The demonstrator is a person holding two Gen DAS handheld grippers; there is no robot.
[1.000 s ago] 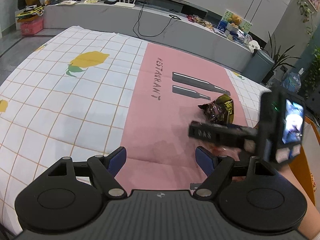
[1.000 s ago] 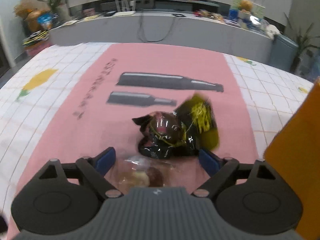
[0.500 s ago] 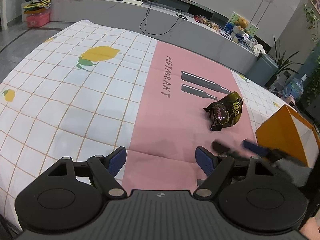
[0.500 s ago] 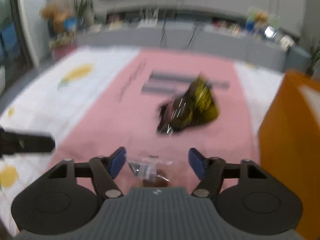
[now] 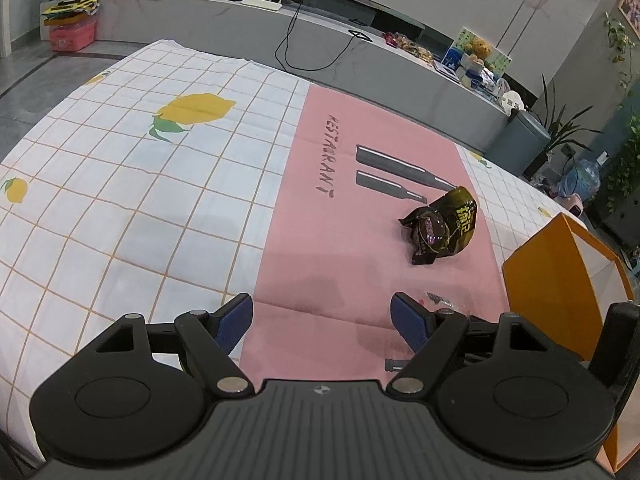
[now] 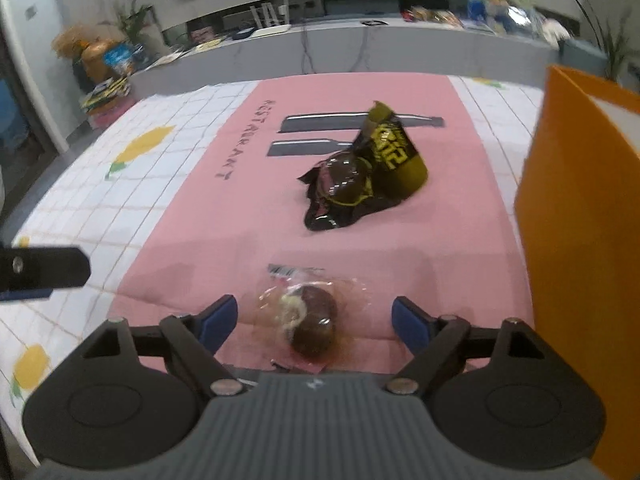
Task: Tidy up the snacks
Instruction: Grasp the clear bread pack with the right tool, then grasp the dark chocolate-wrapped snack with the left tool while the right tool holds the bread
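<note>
Two snacks lie on the pink runner (image 5: pixel 320 240) of a lemon-print tablecloth (image 5: pixel 140 160): a dark crinkled foil bag (image 6: pixel 360 176) lettered in yellow, farther out near the printed bottles, and a clear-wrapped chocolate pastry (image 6: pixel 310 318), close in. Right gripper (image 6: pixel 314 322): fingers spread wide, jaws having just widened a little, the pastry lying between them with no pad pressing on it. Left gripper (image 5: pixel 322 318): fingers wide apart over bare cloth, holding nothing. Handling, as judged: pastry light, soft, easily crushed, its film slippery; best taken across the middle with a gentle squeeze. Foil bag light, springy, likely to slide; best taken at its puffed body or a crimped end. Orange box (image 6: pixel 580 240), open-topped, stands just right of both, the presumed destination. Right wrist view shows the pastry whole; left wrist view shows only the wrapper's edge beside its own right finger, but gives the box's white interior.
</note>
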